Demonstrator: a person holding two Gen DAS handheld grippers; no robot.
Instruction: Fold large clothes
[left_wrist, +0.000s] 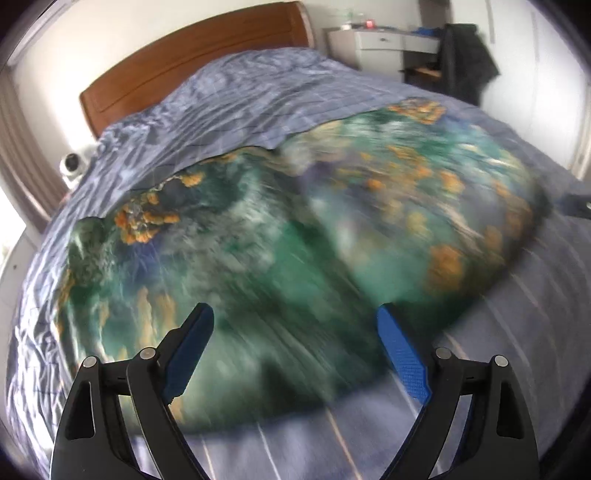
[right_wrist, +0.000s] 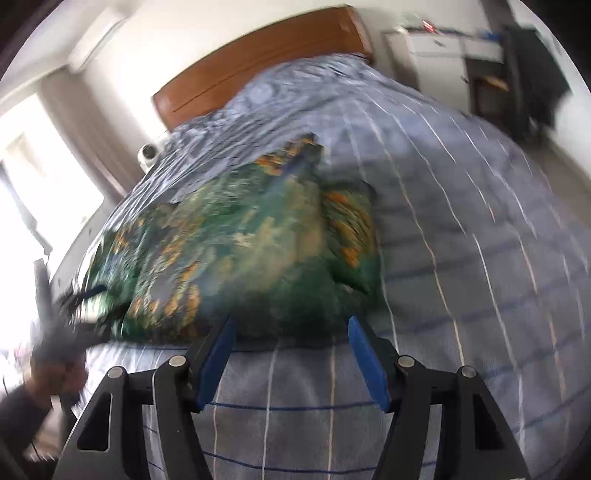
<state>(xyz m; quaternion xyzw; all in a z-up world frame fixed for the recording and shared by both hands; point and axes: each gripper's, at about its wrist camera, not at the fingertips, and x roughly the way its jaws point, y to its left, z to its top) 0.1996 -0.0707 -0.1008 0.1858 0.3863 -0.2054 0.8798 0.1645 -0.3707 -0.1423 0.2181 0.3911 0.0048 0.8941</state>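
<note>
A large green garment (left_wrist: 280, 236) with orange and white print lies spread on the blue checked bedspread (left_wrist: 229, 96); motion blur smears it. My left gripper (left_wrist: 295, 314) hangs over its near edge with the jaws wide apart and nothing between the blue pads (left_wrist: 402, 354). In the right wrist view the same garment (right_wrist: 251, 243) lies left of centre. My right gripper (right_wrist: 290, 325) stands open just before its near hem, over the bedspread (right_wrist: 461, 229), holding nothing. At the far left of that view a hand (right_wrist: 55, 369) carries the left gripper (right_wrist: 81, 299), blurred.
A wooden headboard (left_wrist: 192, 59) closes the far end of the bed. A white dresser (left_wrist: 384, 40) and a dark garment on a chair (left_wrist: 465, 59) stand at the back right. A small white round device (left_wrist: 72, 164) sits at the bed's left side by the curtain and window (right_wrist: 48, 199).
</note>
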